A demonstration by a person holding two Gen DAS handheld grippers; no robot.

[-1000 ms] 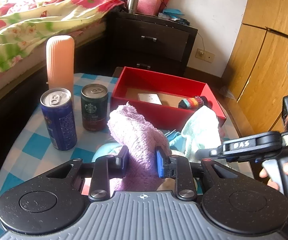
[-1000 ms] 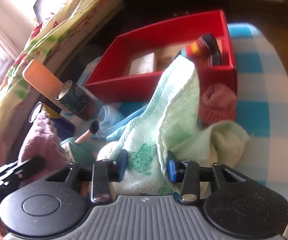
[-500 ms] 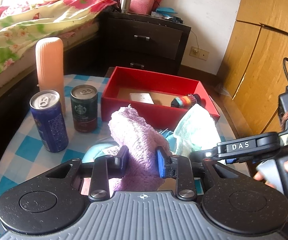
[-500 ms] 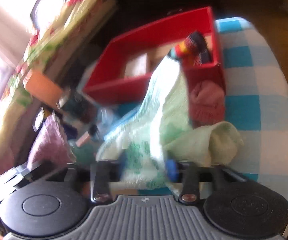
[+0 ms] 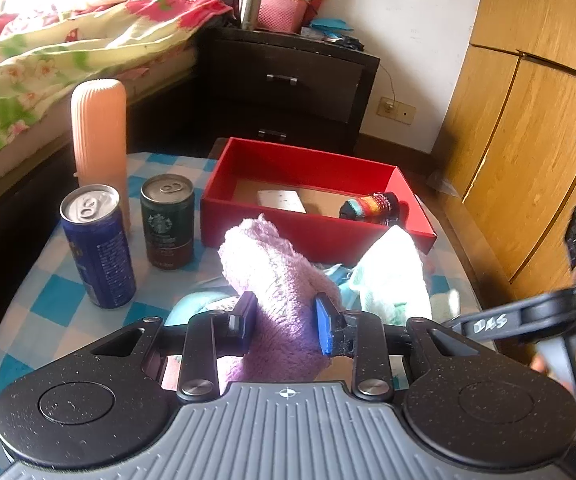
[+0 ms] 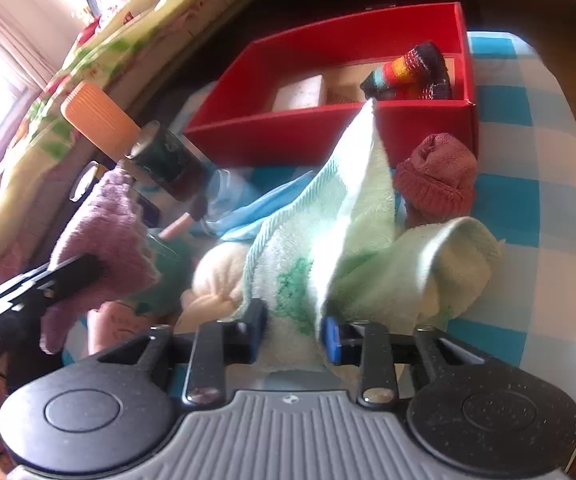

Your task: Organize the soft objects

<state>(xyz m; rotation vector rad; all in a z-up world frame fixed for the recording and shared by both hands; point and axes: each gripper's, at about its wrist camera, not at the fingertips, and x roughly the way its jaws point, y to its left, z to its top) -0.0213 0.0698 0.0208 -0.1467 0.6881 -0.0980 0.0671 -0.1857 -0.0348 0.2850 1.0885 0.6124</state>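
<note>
My left gripper (image 5: 284,320) is shut on a fluffy purple towel (image 5: 272,264), which stands up between the pads above the checked table. Just to its right, the right gripper (image 6: 293,334) is shut on a pale green towel (image 6: 351,220) whose peak leans against the front wall of the red box (image 6: 319,128). A striped sock (image 6: 411,72) and a white card lie inside the box. A pink knitted sock (image 6: 435,180) sits on the table against the box, behind the green towel. The purple towel (image 6: 104,224) shows at the left of the right wrist view.
A blue can (image 5: 98,248), a dark green can (image 5: 168,220) and a tall peach ribbed bottle (image 5: 100,148) stand left of the box. A cream soft bundle (image 6: 216,276) and a blue cloth (image 6: 256,216) lie between the towels. Behind are a dark nightstand (image 5: 288,80), a bed and a wooden wardrobe (image 5: 527,120).
The right gripper shifted a little with the green towel, blurring its view, then steadied with the towel's peak against the box. The left gripper kept its hold on the purple towel.
</note>
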